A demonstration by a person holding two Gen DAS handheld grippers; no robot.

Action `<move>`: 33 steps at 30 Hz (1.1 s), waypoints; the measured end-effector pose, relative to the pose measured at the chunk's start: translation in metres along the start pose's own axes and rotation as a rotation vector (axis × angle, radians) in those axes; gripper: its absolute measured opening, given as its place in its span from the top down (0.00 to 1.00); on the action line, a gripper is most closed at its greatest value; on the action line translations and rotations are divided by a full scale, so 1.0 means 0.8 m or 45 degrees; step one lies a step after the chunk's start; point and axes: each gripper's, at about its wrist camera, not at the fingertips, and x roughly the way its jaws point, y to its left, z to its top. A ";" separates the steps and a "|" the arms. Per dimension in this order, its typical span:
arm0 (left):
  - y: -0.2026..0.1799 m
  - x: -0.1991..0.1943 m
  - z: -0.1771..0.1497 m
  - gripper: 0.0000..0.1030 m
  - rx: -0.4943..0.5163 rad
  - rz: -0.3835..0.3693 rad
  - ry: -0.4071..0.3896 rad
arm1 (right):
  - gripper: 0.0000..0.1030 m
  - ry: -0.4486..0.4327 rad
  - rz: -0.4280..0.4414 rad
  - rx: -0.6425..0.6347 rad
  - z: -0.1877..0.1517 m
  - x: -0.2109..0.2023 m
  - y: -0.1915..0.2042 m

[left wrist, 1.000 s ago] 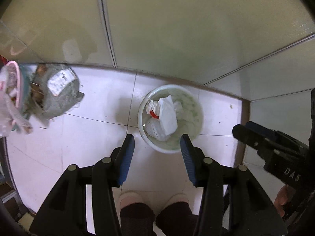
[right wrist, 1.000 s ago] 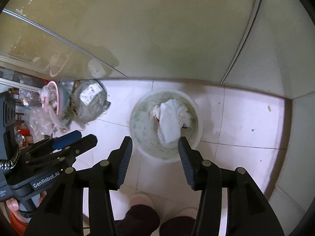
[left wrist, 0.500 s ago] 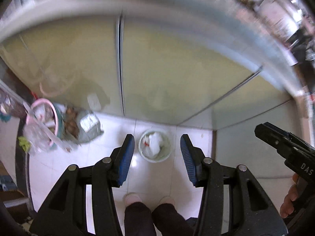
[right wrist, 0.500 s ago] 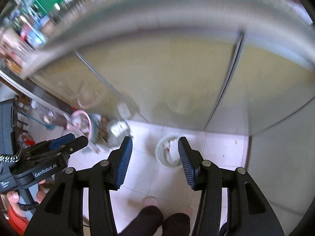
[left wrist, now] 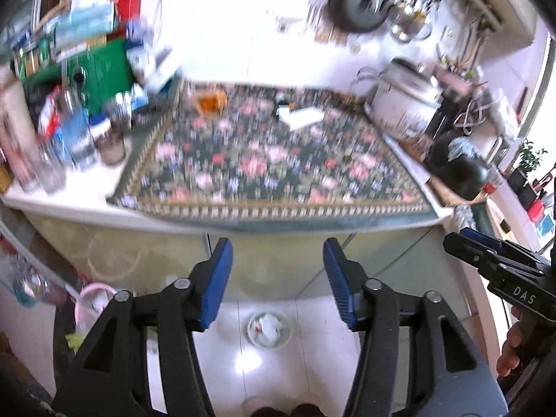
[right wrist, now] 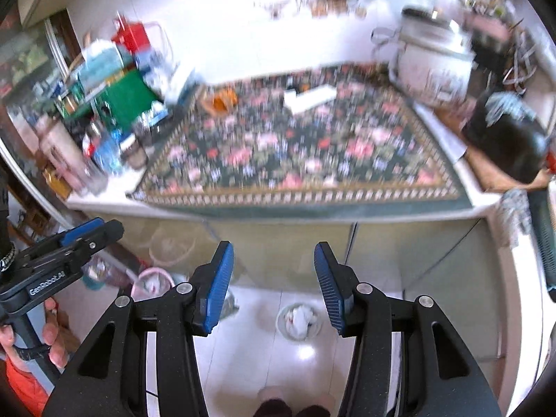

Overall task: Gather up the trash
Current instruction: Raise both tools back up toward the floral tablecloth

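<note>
1. The left gripper (left wrist: pixel 278 278) is seen with its jaws apart and nothing between the blue pads (left wrist: pixel 215 285); the jaws have just been opening wider.
2. The right gripper (right wrist: pixel 272 278) is likewise held with its jaws apart and empty, the pads (right wrist: pixel 219 285) pressing on nothing.
3. The bin (left wrist: pixel 270 328) is found on the white tiled floor (left wrist: pixel 312 365), low in the left view at about 6 o'clock, framed between the left fingers but far below them. White crumpled trash (left wrist: pixel 269 325) with a spot of red is seen lying inside it.
4. In the right view the same bin (right wrist: pixel 299 321) is placed at about 5 o'clock, just inside the right-hand finger, at the foot of a pale green cabinet (right wrist: pixel 295 257).
5. A floral mat (left wrist: pixel 278 160) is spread over the counter above the cabinet, filling the middle of both views, though it is blurred.
6. On the mat, at about 12 o'clock, a white flat piece (left wrist: pixel 302 116) and a small orange thing (left wrist: pixel 212 100) are seen; what they are cannot be told.
7. A white cooker (left wrist: pixel 403 100) is stood at 2 o'clock, and a cluster of bottles and boxes (left wrist: pixel 80 104) is packed at 10 o'clock.
8. A pink basket (left wrist: pixel 93 300) is seen on the floor at 8 o'clock, well apart from the bin.
9. The right gripper is shown again at the left view's 4 o'clock edge, with a hand (left wrist: pixel 512 351) under it.
</note>
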 end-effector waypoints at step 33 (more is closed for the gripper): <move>0.033 0.169 0.260 0.30 -0.281 0.266 -0.132 | 0.51 -0.196 0.041 -0.097 0.267 0.092 -0.101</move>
